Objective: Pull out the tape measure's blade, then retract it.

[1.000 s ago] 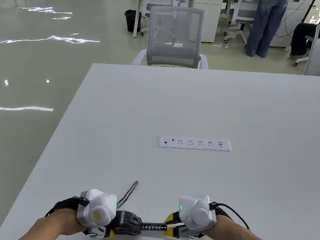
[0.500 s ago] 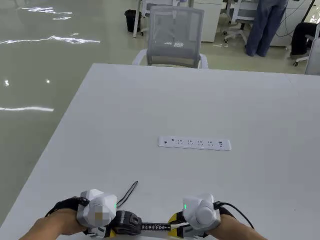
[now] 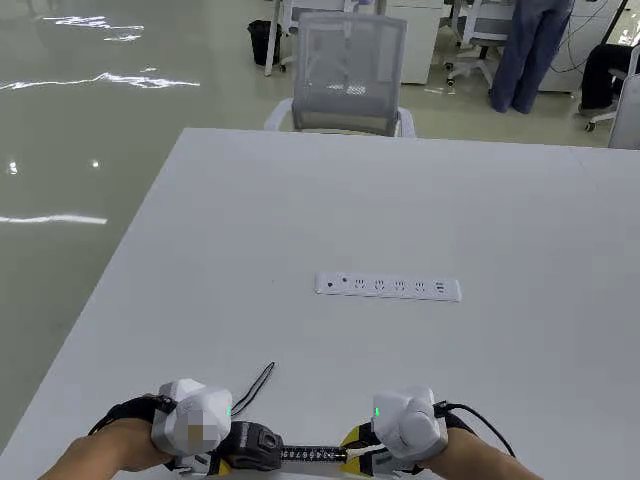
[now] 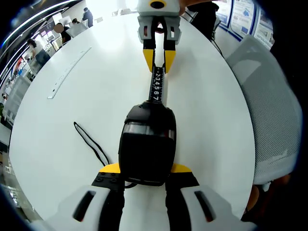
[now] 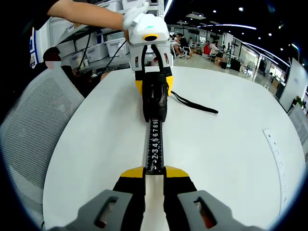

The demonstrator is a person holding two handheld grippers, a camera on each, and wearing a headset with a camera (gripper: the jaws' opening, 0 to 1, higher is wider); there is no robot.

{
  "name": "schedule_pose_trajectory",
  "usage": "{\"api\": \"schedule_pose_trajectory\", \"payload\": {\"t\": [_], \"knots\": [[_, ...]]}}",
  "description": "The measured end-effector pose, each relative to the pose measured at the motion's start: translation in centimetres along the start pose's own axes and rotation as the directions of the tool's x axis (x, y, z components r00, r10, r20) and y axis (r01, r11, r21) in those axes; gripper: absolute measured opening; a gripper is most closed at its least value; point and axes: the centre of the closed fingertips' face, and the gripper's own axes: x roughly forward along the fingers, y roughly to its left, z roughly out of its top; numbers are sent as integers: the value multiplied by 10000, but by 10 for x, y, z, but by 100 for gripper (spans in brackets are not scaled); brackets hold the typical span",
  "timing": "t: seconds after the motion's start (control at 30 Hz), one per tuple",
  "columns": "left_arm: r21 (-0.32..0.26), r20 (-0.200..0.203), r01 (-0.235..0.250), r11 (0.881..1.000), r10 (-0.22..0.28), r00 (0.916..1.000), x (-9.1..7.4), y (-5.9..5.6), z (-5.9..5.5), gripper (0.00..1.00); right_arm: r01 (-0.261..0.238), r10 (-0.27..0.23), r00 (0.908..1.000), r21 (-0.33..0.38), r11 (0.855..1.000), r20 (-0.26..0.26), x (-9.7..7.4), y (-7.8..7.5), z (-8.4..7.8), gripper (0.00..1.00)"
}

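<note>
The left gripper (image 4: 146, 169) has its jaws clamped on the black tape measure case (image 4: 147, 142), at the near edge of the white table (image 3: 400, 200). The right gripper (image 5: 154, 173) pinches the blade (image 5: 154, 144) tip, and a short numbered length spans between them. The wrist strap (image 4: 89, 142) lies on the table.

white table (image 3: 300, 200) | grey mesh chair (image 3: 350, 65) behind | glossy pale floor (image 3: 90, 150), light glare
</note>
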Motion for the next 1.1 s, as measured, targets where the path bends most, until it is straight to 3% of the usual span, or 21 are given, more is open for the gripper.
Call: {"api": "schedule_pose_trajectory", "payload": {"t": [1.1], "knots": [[3, -25, -6, 10000, 6, 10000, 0, 0, 0, 28, 31, -30, 9999, 92, 10000, -126, -18, -1, -18, 12]]}}
